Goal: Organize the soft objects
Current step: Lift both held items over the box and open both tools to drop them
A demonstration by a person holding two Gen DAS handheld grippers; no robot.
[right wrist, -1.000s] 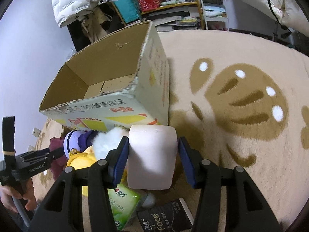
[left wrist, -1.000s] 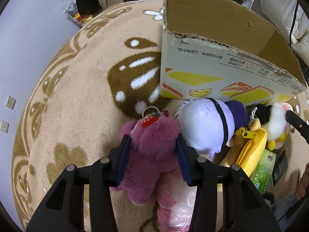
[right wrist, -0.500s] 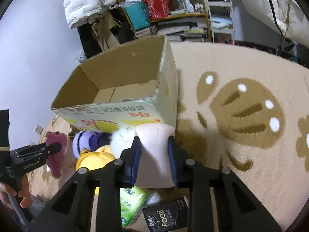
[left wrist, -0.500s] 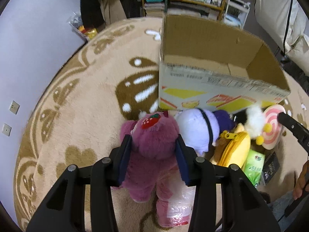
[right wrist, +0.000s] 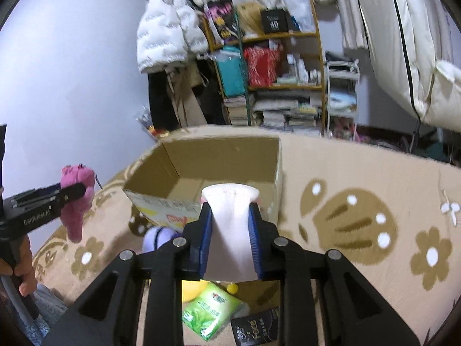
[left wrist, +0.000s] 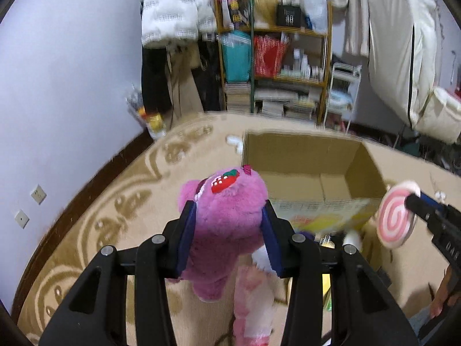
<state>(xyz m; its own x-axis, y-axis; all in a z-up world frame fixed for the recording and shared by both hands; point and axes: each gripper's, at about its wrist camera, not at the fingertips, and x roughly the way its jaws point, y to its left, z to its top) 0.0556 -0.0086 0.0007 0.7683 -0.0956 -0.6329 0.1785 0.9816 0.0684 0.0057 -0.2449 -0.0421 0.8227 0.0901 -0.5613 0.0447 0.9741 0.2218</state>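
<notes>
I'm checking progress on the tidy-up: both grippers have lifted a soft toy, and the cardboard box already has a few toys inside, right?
Not quite. The cardboard box is empty: the right wrist view looks into it and shows only bare cardboard. The rest holds: the left gripper grips the pink plush bear and the right gripper grips the pink-and-white swirl cushion, both lifted off the rug.

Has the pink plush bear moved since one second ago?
Yes. The pink plush bear, clamped in the left gripper, has come up off the carpet and now hangs beside the cardboard box.
</notes>
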